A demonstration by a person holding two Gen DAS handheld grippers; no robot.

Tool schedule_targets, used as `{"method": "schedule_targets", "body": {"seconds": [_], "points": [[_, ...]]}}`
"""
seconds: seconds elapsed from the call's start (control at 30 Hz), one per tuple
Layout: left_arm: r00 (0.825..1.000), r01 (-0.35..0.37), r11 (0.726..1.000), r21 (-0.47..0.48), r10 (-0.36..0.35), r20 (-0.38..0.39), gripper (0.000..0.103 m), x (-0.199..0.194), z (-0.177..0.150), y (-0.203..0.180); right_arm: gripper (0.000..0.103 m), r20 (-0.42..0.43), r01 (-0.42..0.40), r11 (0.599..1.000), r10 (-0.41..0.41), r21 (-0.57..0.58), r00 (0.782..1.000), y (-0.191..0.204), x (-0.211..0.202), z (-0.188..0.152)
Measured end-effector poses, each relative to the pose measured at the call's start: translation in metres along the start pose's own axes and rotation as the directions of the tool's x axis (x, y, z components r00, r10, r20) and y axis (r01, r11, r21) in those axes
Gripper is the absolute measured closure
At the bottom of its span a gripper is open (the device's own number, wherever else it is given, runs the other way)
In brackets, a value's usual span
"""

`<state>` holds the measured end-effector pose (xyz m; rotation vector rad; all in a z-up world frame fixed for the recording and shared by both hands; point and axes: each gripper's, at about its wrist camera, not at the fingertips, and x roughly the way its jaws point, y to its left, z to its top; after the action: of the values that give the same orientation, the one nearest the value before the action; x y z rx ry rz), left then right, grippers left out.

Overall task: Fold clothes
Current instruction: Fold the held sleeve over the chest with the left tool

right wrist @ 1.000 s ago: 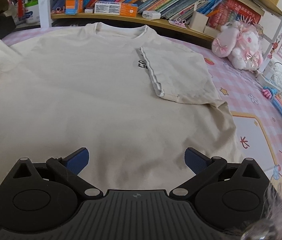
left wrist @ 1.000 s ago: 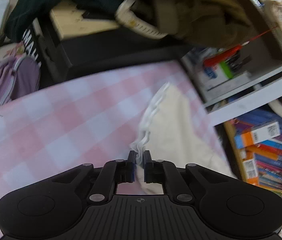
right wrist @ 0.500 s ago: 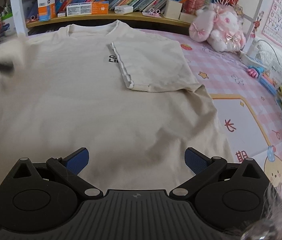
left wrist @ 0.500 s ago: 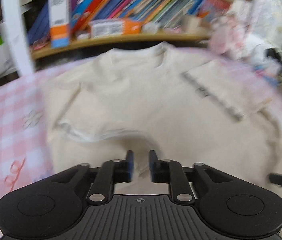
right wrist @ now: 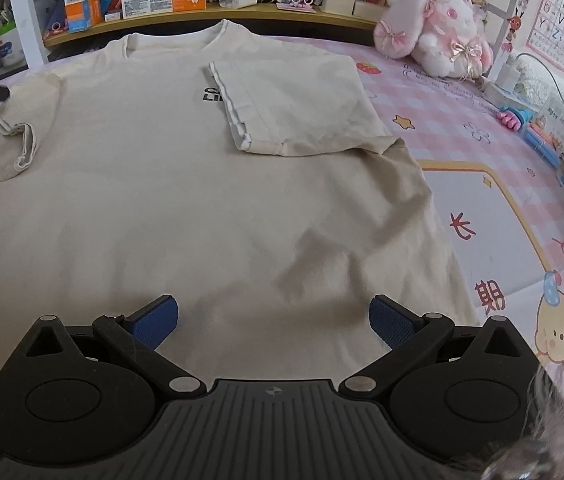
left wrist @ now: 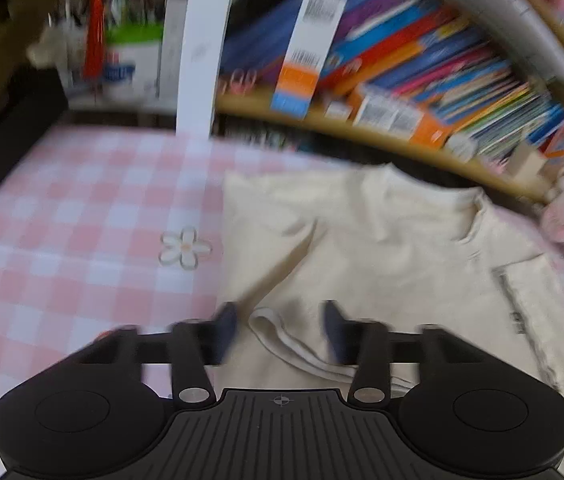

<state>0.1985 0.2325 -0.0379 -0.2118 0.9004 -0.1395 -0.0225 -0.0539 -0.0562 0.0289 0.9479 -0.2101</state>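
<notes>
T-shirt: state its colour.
Cream, with small black lettering on the chest; the T-shirt shows best in the right wrist view.

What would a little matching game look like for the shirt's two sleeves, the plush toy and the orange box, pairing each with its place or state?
Things:
1. sleeve with white hem
2. other sleeve
3. plush toy
4. orange box

Places or states:
A. on the wooden shelf
B. folded flat onto the shirt's chest
C. on the pink cloth, beside the shirt
D. crumpled at the shirt's edge

Pairs: 1-B, 2-D, 3-C, 4-A
</notes>
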Motion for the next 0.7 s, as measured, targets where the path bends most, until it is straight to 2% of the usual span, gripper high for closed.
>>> {"method": "schedule_targets", "body": {"seconds": [0.03, 0.1, 0.17, 0.2, 0.23, 0.27, 0.3, 0.33, 0.37, 0.43, 0.5, 0.53, 0.6, 0.7], "points": [[1.000, -0.001, 1.000, -0.006, 0.001, -0.007, 0.099, 0.003, 0.001, -0.001, 0.000, -0.001, 0.000, 1.000, 0.000, 0.003, 1.000, -0.002, 0.000, 0.000], [0.999, 0.038, 0.999, 0.011, -0.038, 0.034, 0.099, -0.003, 0.007, -0.018, 0.000, -0.003, 0.000, 1.000, 0.000, 0.012, 1.000, -0.006, 0.001, -0.001], [0.984, 0.168, 0.983, 0.067, -0.172, 0.044, 0.096, -0.007, 0.014, -0.043, 0.000, -0.005, -0.009, 1.000, 0.009, 0.029, 1.000, -0.010, 0.003, -0.002], [0.968, 0.242, 0.965, 0.100, -0.247, 0.041, 0.092, -0.009, 0.018, -0.057, 0.000, -0.005, -0.014, 0.999, 0.015, 0.038, 1.000, -0.013, 0.004, -0.002], [0.947, 0.313, 0.940, 0.131, -0.321, 0.036, 0.078, -0.011, 0.021, -0.070, 0.000, -0.006, -0.020, 0.999, 0.020, 0.048, 1.000, -0.015, 0.005, -0.002], [0.918, 0.390, 0.906, 0.167, -0.396, 0.001, 0.059, -0.011, 0.024, -0.080, 0.000, -0.007, -0.024, 0.998, 0.024, 0.057, 1.000, -0.017, 0.006, -0.002], [0.897, 0.437, 0.876, 0.205, -0.442, -0.023, 0.051, -0.012, 0.025, -0.085, 0.000, -0.007, -0.027, 0.998, 0.027, 0.062, 1.000, -0.018, 0.007, -0.001], [0.896, 0.433, 0.870, 0.235, -0.445, -0.004, 0.046, -0.016, 0.026, -0.084, 0.000, -0.007, -0.028, 0.998, 0.029, 0.064, 1.000, -0.019, 0.007, 0.000], [0.909, 0.393, 0.885, 0.251, -0.415, 0.040, 0.046, -0.020, 0.026, -0.075, 0.000, -0.006, -0.030, 0.998, 0.030, 0.063, 1.000, -0.020, 0.008, 0.001], [0.941, 0.300, 0.935, 0.190, -0.322, 0.099, 0.046, -0.018, 0.032, -0.046, 0.000, -0.003, -0.034, 0.998, 0.034, 0.055, 0.999, -0.020, 0.008, 0.000], [0.975, 0.185, 0.981, 0.059, -0.191, 0.116, 0.051, -0.006, 0.039, -0.009, 0.000, 0.001, -0.040, 0.998, 0.040, 0.053, 0.999, -0.023, 0.007, -0.002], [0.987, 0.122, 0.992, -0.006, -0.121, 0.107, 0.053, 0.002, 0.043, 0.009, 0.000, 0.001, -0.044, 0.997, 0.044, 0.059, 0.999, -0.025, 0.007, -0.003], [0.997, 0.048, 0.996, -0.072, -0.043, 0.067, 0.055, 0.020, 0.050, 0.038, 0.000, 0.000, -0.046, 0.996, 0.046, 0.072, 0.999, -0.029, 0.007, -0.004], [1.000, 0.023, 0.996, -0.088, -0.022, 0.012, 0.056, 0.039, 0.053, 0.052, 0.000, 0.000, -0.042, 0.996, 0.042, 0.073, 0.999, -0.029, 0.008, -0.004]]}}
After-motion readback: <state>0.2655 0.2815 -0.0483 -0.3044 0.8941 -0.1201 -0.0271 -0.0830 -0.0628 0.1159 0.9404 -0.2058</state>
